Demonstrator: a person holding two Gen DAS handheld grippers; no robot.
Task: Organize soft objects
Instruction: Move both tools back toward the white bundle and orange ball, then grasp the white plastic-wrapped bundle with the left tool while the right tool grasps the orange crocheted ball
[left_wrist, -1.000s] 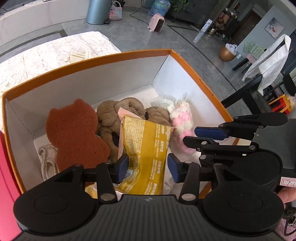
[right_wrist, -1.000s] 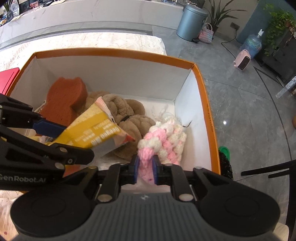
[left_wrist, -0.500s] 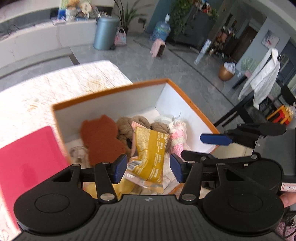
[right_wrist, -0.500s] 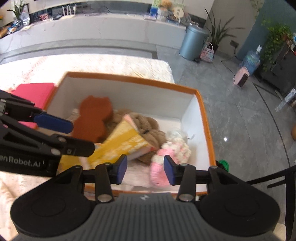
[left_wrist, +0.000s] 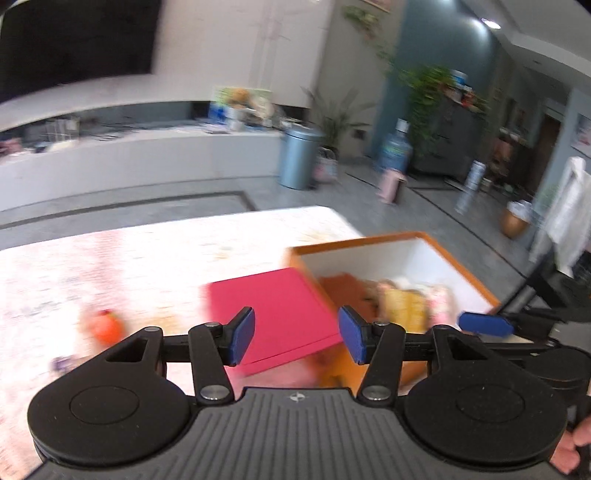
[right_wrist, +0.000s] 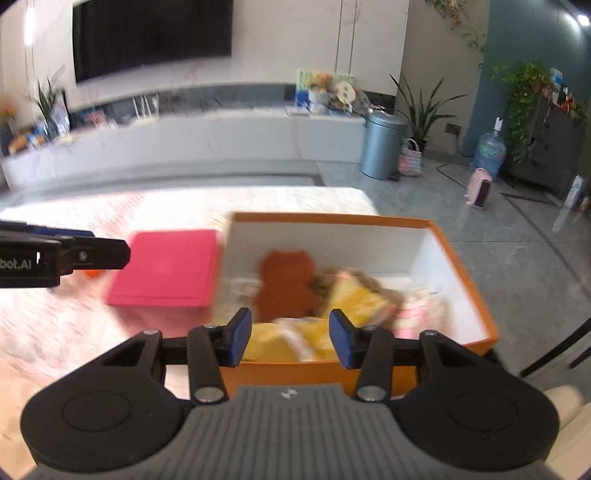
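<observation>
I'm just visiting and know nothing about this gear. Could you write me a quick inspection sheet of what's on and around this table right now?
Surface: table with a pale patterned cloth, blurred.
Job's things: orange box, open, holding a brown bear-shaped cushion, yellow packets, a brown plush and a pink-white knitted toy.
Clutter: pink lid flat to the left of the box; small orange object, too blurred to name.
Grippers: left gripper open, empty; right gripper open, empty, above the box's near edge.
Cables: one on the floor by the far wall.
Surroundings: metal bin, water bottle, plants, TV.
</observation>
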